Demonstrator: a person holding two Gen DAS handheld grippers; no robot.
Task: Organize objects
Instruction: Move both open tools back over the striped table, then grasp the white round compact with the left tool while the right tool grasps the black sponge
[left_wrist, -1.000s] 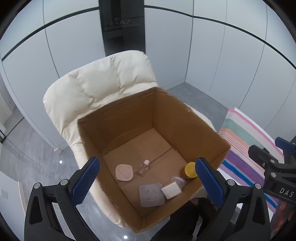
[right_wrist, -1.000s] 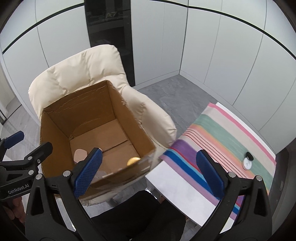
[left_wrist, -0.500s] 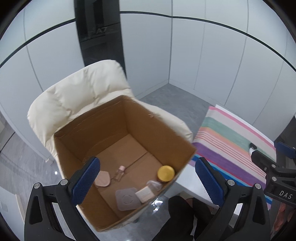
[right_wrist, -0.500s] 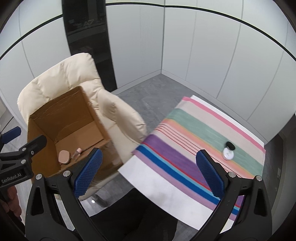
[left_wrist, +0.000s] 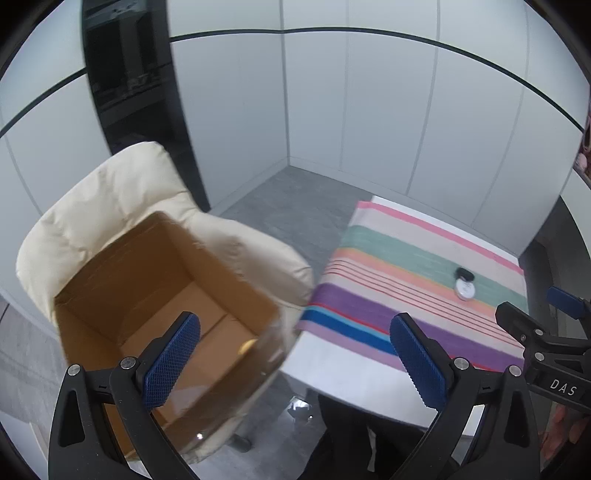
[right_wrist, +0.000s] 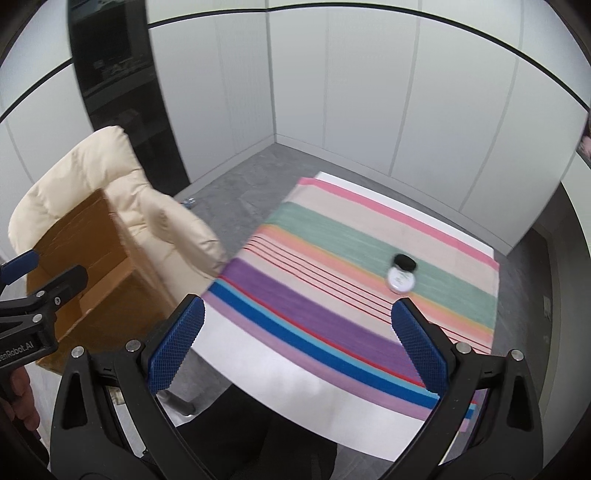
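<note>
Both tools empty, fingers spread wide apart: left tool (left_wrist: 293, 365), right tool (right_wrist: 295, 350). Nothing sits between either pair of pads.

Cardboard box (left_wrist: 122, 280) sits open-topped on the seat of a cream padded chair (left_wrist: 110, 199), just beside the surface (right_wrist: 280, 376). Likely placed there as the collection bin, within reach of both hands. A yellowish round item (left_wrist: 246, 345) shows on the box floor; the rest of the contents are blurred or hidden behind the left tool.

Striped cloth (right_wrist: 332, 321) covers most of the surface. One item left on it: a small white jar (right_wrist: 400, 278) lying on its side on the green stripe, with a black lid (right_wrist: 404, 263) touching it or still on it; cannot tell which.

Judgement: sorting is nearly complete. The right tool faces the cloth with the jar ahead and slightly to its right, so it looks best placed for the next pick. A round jar on its side may roll if nudged.
</note>
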